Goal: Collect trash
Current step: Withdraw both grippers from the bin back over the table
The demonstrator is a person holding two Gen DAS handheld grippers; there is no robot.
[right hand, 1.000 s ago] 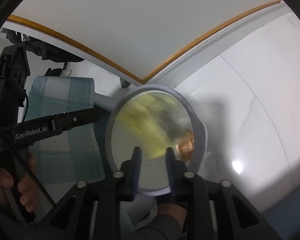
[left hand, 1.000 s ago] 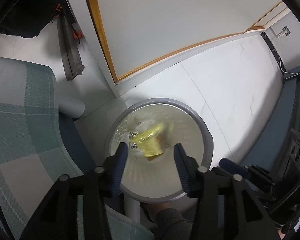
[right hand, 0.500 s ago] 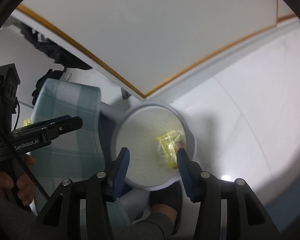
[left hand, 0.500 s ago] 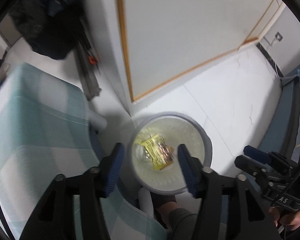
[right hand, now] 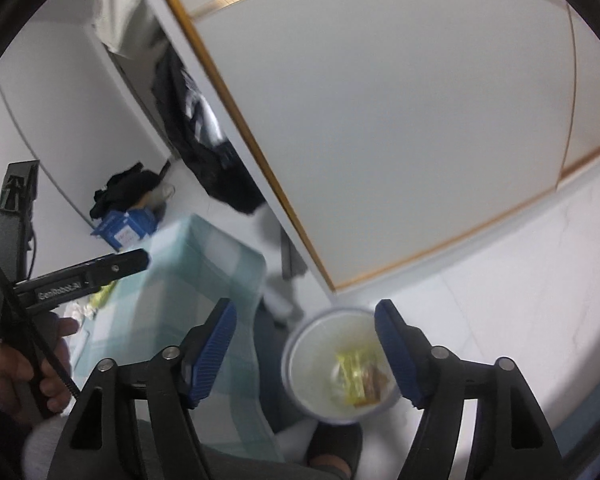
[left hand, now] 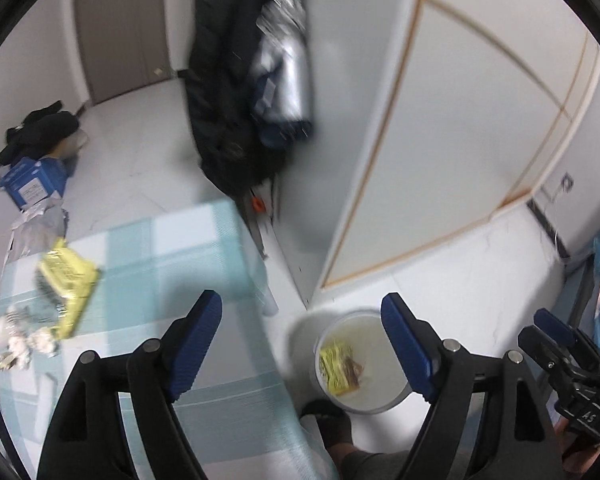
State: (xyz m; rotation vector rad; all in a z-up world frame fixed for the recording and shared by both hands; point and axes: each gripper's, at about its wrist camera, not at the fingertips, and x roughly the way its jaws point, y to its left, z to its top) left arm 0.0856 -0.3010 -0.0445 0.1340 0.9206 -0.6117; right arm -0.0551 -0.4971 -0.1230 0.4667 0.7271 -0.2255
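A white trash bin (left hand: 364, 332) stands on the floor beside the table, far below both grippers. Inside it lie a yellow wrapper (left hand: 334, 364) and a brown scrap (left hand: 354, 368). My left gripper (left hand: 300, 340) hangs high above the table edge, its jaws opening with nothing between them. My right gripper (right hand: 304, 348) is also high over the bin (right hand: 320, 344), jaws opening and empty, with the yellow wrapper (right hand: 354, 376) seen below. On the teal plaid tablecloth (left hand: 172, 264) lie another yellow wrapper (left hand: 66, 280) and crumpled white tissues (left hand: 20, 340).
A white door with a wooden frame (left hand: 460, 140) stands behind the bin. Dark clothes (left hand: 228, 100) hang beside it. A blue box (left hand: 32, 184) and a black pile sit on the floor at far left. A person's shoe (left hand: 332, 416) is next to the bin.
Both grippers have risen well away from the bin and opened wider. The yellow wrapper that was by the right fingers now lies in the bin. The tabletop trash has come into view.
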